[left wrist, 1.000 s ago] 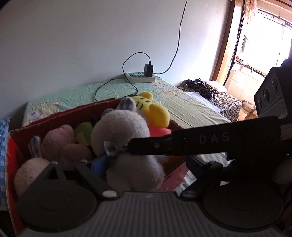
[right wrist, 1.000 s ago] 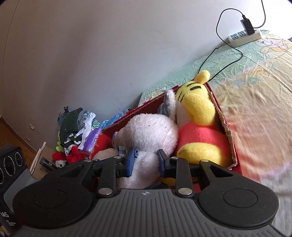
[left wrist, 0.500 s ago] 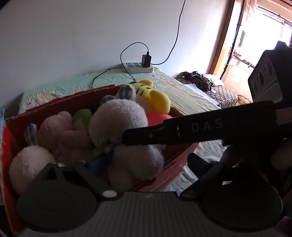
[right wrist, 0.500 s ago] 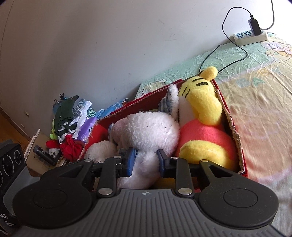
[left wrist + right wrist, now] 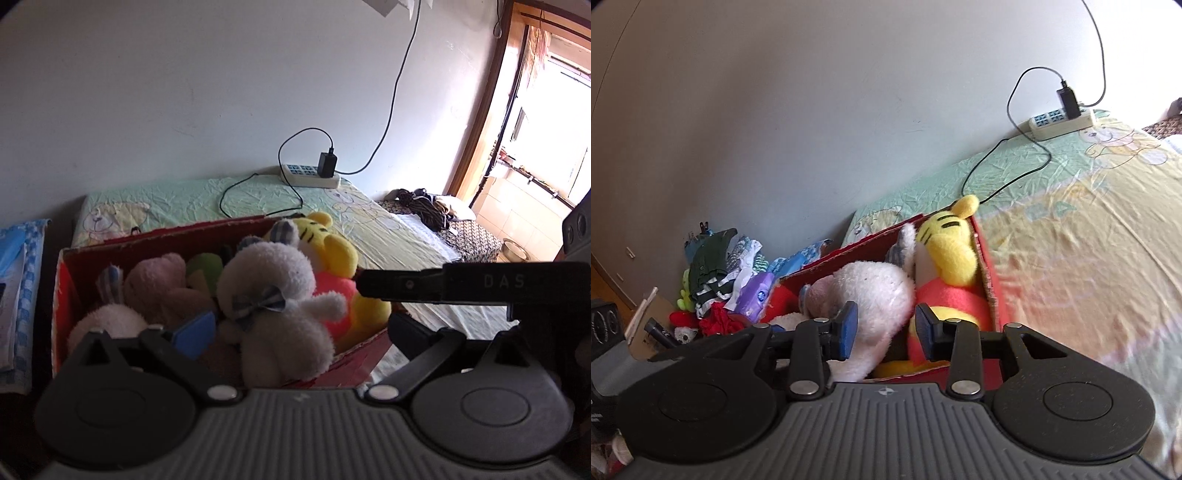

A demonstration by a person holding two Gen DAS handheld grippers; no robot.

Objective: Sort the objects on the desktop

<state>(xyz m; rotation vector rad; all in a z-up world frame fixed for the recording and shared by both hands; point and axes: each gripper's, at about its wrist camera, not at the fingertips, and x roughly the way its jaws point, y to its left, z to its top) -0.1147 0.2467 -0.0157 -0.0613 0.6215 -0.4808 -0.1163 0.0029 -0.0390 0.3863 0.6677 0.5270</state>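
My right fingers (image 5: 884, 330) are spread, one blue pad either side of the white plush bear (image 5: 871, 295) but not pinching it, as far as I can tell. My left fingers (image 5: 295, 332) are spread wide too, holding nothing. The bear sits on top of the pile in the red cardboard box (image 5: 62, 295) on the bed. It's fluffy and squashy, so a shallow grab might just catch fur and slip. The yellow tiger plush (image 5: 955, 243) is jammed right against it and could get dragged out too. Further back, a power strip (image 5: 309, 175) and its cable lie on the crinkly sheet.
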